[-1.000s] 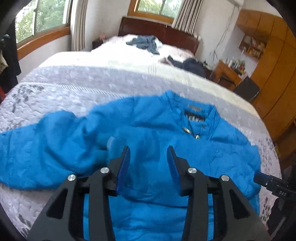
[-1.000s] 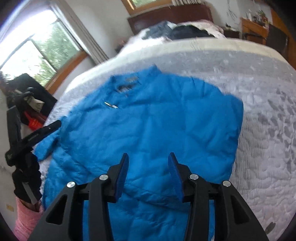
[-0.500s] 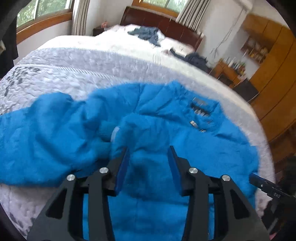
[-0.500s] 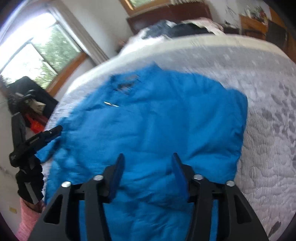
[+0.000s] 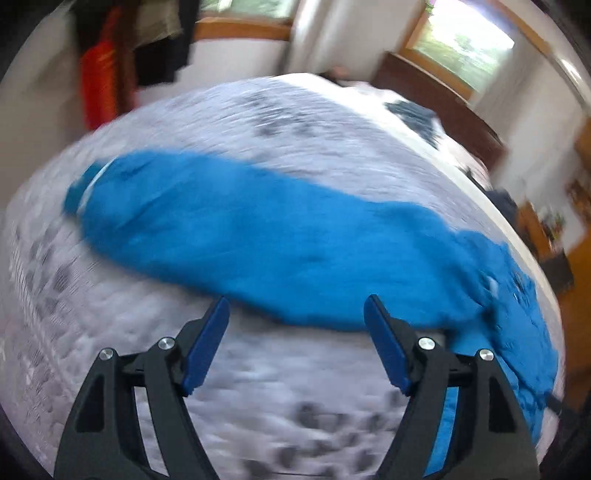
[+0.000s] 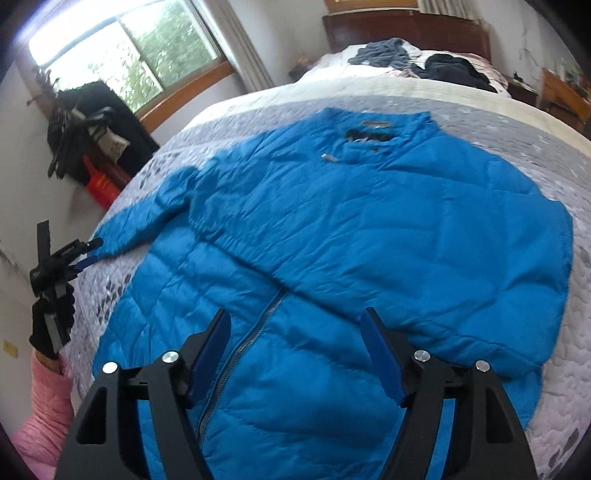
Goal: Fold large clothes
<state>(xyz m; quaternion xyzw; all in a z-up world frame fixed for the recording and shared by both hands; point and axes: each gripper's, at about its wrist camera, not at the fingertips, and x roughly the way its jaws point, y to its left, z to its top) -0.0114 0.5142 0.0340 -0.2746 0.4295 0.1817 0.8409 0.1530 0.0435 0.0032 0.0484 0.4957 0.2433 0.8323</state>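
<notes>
Lying on bed [image 6: 480, 96], blue jacket [image 6: 351, 229] hem cut off, sleeve [image 5: 258, 229] blurred, both grippers' fingers [image 5: 207, 343] [image 6: 208, 350] spread, empty.

Ahead of the tongs, a bed [image 6: 369, 88] in grey patterned quilt, dark wooden headboard [image 6: 406, 27] beyond. Up left, bright wood-framed window [image 6: 122, 55], pale curtain [image 6: 236, 44]. Far right, wooden furniture [image 6: 565, 99].

**Location: home bedroom**

A wide bed [image 6: 480, 107] carries a grey quilt [image 6: 576, 384] and ends in a dark wooden headboard [image 6: 406, 27]. Loose clothes [image 6: 384, 55] lie near the headboard. Curtains [image 6: 236, 44] flank a wood-framed window [image 6: 122, 48]. A wooden cabinet [image 6: 565, 99] stands beside the bed.
</notes>
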